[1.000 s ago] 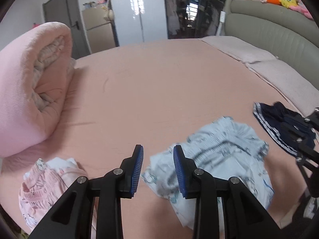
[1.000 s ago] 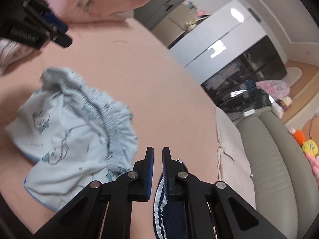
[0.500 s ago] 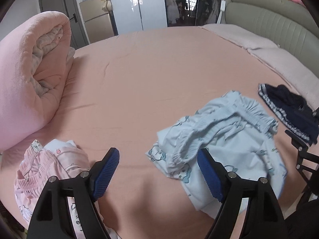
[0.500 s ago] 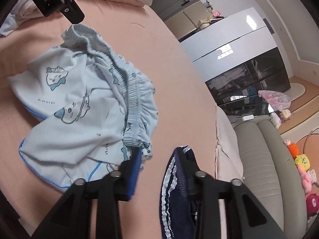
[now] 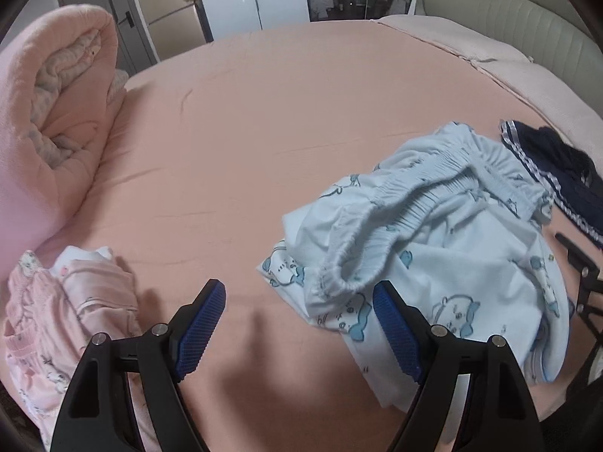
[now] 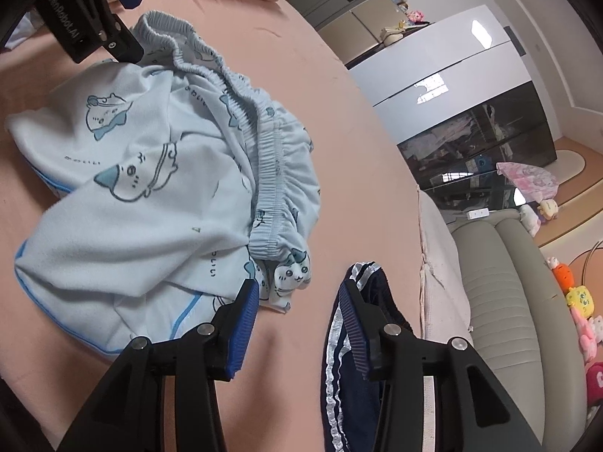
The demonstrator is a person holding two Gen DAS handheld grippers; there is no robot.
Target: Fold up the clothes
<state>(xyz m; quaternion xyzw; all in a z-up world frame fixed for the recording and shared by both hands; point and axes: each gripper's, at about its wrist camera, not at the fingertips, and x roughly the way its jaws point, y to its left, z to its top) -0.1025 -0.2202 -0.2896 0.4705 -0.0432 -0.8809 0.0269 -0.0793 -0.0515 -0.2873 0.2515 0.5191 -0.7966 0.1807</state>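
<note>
Crumpled light-blue shorts with a cartoon cat print (image 5: 444, 241) (image 6: 158, 173) lie on the pink bed sheet (image 5: 264, 120), their elastic waistband bunched on top. My left gripper (image 5: 299, 324) is open just above the sheet, its right finger at the near left corner of the shorts. My right gripper (image 6: 297, 324) is also open, empty, and straddles bare sheet between the shorts' waistband end and a dark navy garment with white trim (image 6: 350, 373) (image 5: 557, 173). Nothing is held by either one.
A rolled pink quilt (image 5: 45, 113) fills the left side of the bed. A pink printed garment (image 5: 64, 316) lies at the near left. A grey padded headboard (image 6: 505, 301) with plush toys stands to the right; wardrobes and a fridge stand behind.
Both grippers have gone from nearly shut to wide open. Both have come lower and closer to the blue shorts, which look larger in each view.
</note>
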